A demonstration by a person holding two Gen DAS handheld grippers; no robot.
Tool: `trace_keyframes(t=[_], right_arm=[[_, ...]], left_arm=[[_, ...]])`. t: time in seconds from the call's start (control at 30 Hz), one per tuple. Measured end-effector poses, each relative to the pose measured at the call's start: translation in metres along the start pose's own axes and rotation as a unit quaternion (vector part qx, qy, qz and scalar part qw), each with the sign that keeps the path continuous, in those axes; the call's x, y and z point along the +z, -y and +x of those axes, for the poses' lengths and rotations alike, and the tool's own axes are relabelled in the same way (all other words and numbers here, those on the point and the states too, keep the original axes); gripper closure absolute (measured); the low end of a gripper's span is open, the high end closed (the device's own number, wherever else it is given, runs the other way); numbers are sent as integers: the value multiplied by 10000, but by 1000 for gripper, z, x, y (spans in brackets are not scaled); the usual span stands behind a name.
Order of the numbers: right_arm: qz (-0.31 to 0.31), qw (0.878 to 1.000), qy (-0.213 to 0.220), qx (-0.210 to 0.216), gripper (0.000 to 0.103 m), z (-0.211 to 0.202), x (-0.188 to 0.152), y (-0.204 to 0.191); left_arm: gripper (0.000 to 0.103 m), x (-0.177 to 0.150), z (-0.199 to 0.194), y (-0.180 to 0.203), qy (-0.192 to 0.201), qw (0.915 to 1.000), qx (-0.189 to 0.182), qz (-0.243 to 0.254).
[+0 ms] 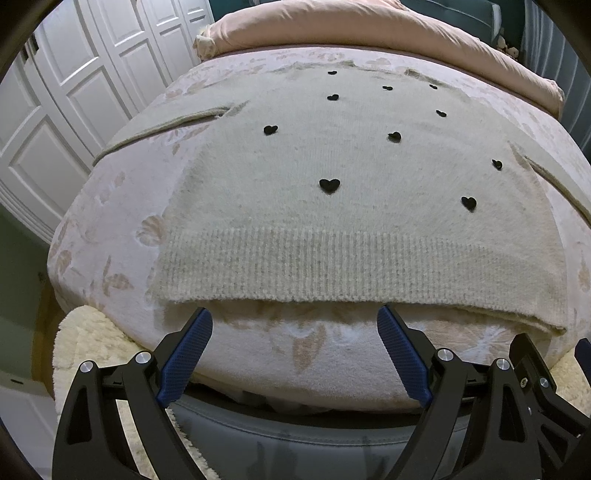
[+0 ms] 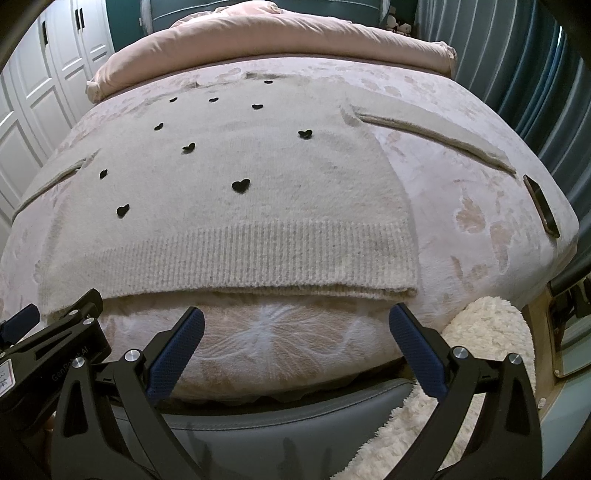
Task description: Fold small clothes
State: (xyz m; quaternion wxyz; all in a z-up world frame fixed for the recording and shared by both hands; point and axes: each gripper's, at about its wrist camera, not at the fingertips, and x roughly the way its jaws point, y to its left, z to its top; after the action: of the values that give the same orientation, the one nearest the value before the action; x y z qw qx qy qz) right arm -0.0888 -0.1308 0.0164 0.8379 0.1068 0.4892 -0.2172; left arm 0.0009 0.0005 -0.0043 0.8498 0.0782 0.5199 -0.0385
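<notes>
A cream knit sweater [image 1: 332,221] with small black hearts lies flat on the bed, sleeves spread to both sides, ribbed hem toward me. It also shows in the right wrist view [image 2: 240,206]. My left gripper [image 1: 293,314] is open and empty, its blue fingertips just below the hem near the sweater's left half. My right gripper [image 2: 295,314] is open and empty, just below the hem near its right corner. Each gripper's body shows at the edge of the other view.
The bed [image 1: 295,350] has a pink floral plush cover and a pink duvet [image 1: 369,33] bunched at the far end. A dark phone [image 2: 541,205] lies near the bed's right edge. White wardrobe doors [image 1: 74,92] stand left. A fluffy cream rug [image 2: 461,387] lies below.
</notes>
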Motion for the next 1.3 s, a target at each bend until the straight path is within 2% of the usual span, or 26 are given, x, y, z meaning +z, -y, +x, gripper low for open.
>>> trace_keyframes(t=[0.37,0.5,0.6,0.63,0.73,0.83,0.9,1.03,1.07,1.1,1.13,1.17,1.2,1.23,1.27,1.3], right_arm=[[3,9998,-115,144,5,26,20,15],[478,9988,-2,51,5,48,57,70],[1308,9913,37,134,5,75,99,148],[1743,9845,57,166,5,88,117,185],[2715,9622,124,150,5,117,146,265],[3538,9349,250,-96,5,150,174,344],[3887,9209,209,-183,5,167,183,374],[4702,8824,145,20,5,203,188,418],[4797,8771,242,-56,5,208,192,423],[4796,8768,323,-163,5,209,198,423],[4782,8774,342,-201,12,211,204,422],[4763,8784,364,-177,24,216,215,422],[4746,8795,334,-128,46,221,226,423],[4720,8811,289,-113,64,224,234,420],[4644,8850,322,-15,77,225,249,413],[4502,8919,422,112,86,222,266,402]], left_arm=[[10,21,14,14,-81,9998,-67,150],[10,39,21,15,-48,9997,-184,154],[10,54,28,8,-8,9996,-274,60],[10,59,30,6,3,9996,-268,20],[10,77,40,-4,-2,9995,-271,-165],[10,89,48,-12,5,9993,-194,-329],[10,97,51,-17,64,9990,-116,-433],[10,114,59,-26,99,9983,-16,-576],[10,119,62,-27,103,9982,20,-598],[10,123,64,-28,123,9980,39,-618],[10,126,65,-29,146,9979,36,-636],[10,128,66,-30,164,9978,30,-649],[10,131,68,-31,182,9976,22,-665],[10,134,69,-31,195,9975,9,-681],[11,137,71,-32,213,9973,-26,-698],[11,140,72,-33,242,9972,-60,-710]])
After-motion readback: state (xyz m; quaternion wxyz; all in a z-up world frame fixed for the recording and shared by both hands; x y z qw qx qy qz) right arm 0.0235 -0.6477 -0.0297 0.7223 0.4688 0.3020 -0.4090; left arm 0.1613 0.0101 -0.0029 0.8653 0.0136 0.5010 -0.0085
